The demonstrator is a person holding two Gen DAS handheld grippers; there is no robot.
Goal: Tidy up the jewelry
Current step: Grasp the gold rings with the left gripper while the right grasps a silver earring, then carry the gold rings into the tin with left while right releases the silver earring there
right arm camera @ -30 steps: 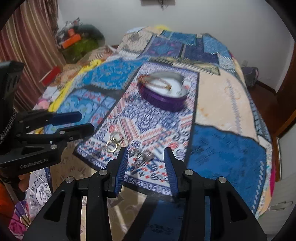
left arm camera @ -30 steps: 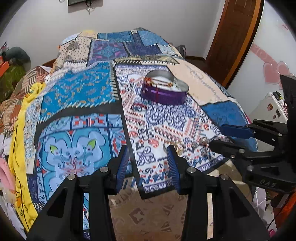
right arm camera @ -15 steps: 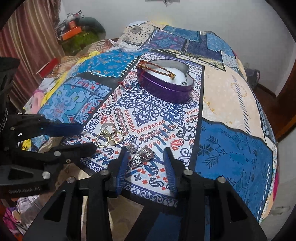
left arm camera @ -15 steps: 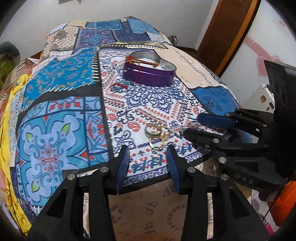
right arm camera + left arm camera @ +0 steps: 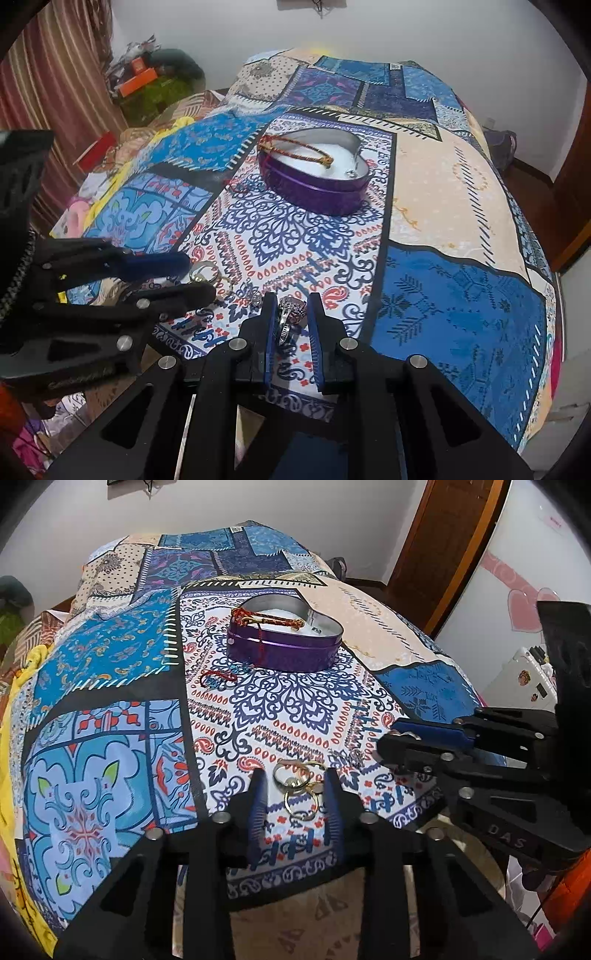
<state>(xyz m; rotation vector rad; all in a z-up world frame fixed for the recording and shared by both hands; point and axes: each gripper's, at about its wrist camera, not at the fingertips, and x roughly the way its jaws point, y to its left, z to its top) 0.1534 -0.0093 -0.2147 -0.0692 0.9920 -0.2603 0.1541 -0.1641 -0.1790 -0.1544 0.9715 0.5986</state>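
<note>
Jewelry lay on the patterned bedspread (image 5: 110, 709) near the bed's near edge. Gold rings (image 5: 299, 786), low in the left wrist view, sat between the pads of the left claw (image 5: 295, 805), whose jaws were closing but not yet touching them. Low in the right wrist view, the right claw (image 5: 293, 321) was closing on a silver ring (image 5: 290, 317); contact was unclear. A purple heart-shaped tin (image 5: 314, 177), upper centre, held a red-and-gold cord bracelet (image 5: 295, 147).
</note>
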